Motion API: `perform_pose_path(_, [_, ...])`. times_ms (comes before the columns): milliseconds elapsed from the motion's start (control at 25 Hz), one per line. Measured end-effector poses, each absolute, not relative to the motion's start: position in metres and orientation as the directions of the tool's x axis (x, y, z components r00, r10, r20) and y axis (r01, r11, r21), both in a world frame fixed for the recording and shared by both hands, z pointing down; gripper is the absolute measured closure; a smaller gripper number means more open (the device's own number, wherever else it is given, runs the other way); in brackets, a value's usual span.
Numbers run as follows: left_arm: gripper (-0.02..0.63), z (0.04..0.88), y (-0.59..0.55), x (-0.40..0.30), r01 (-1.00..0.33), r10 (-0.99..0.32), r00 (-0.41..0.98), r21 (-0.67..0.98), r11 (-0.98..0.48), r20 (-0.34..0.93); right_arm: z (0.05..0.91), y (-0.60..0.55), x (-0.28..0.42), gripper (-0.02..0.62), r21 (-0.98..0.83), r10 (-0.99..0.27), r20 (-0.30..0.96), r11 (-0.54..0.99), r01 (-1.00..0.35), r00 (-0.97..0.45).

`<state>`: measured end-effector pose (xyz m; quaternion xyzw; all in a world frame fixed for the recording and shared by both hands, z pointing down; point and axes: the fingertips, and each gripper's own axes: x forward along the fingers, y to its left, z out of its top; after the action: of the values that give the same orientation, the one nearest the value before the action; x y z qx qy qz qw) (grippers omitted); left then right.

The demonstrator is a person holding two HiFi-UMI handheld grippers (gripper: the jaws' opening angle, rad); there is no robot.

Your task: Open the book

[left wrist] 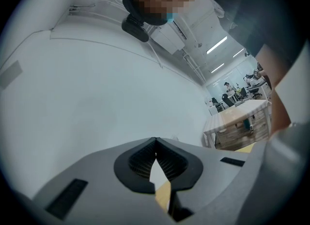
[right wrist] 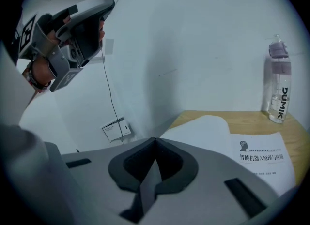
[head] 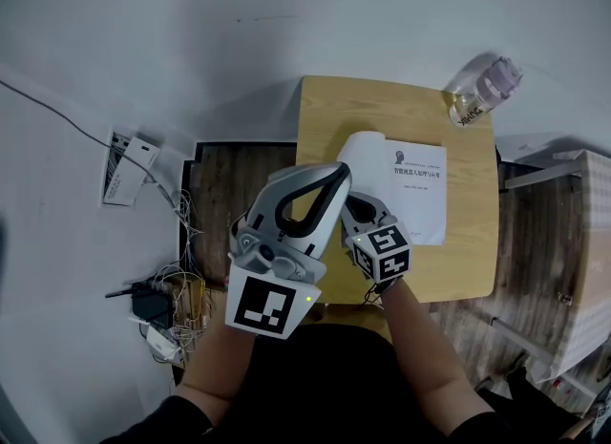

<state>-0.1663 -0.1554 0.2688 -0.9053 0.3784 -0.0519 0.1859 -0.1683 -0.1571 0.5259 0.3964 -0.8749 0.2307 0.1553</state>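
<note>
The book (head: 412, 190) lies on the small wooden table (head: 468, 261) with a white printed page facing up. A white leaf (head: 359, 149) curls upward along its left side. In the right gripper view the book (right wrist: 252, 157) lies ahead and to the right of the jaws. My left gripper (head: 341, 177) is raised above the table's left edge, level and shut with nothing in it; its jaws (left wrist: 155, 142) face a white wall. My right gripper (head: 352, 202) hovers over the book's near left part, tilted down, shut and empty (right wrist: 154, 142).
A clear bottle with a lilac cap (head: 485, 89) stands at the table's far right corner, also in the right gripper view (right wrist: 277, 81). A white socket box (head: 129, 167) and a tangle of cables (head: 158, 304) lie left of the table. A wooden unit (head: 578, 242) stands right.
</note>
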Motion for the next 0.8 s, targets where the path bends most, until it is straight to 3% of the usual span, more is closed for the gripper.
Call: perform_pose_path(800, [0.597, 0.288, -0.170, -0.207, -0.701, -0.744, 0.668, -0.345, -0.624, -0.015, 0.590, -0.166, -0.216, 0.566, -0.314, -0.512, 0.557, 0.600, -0.736, -0.654])
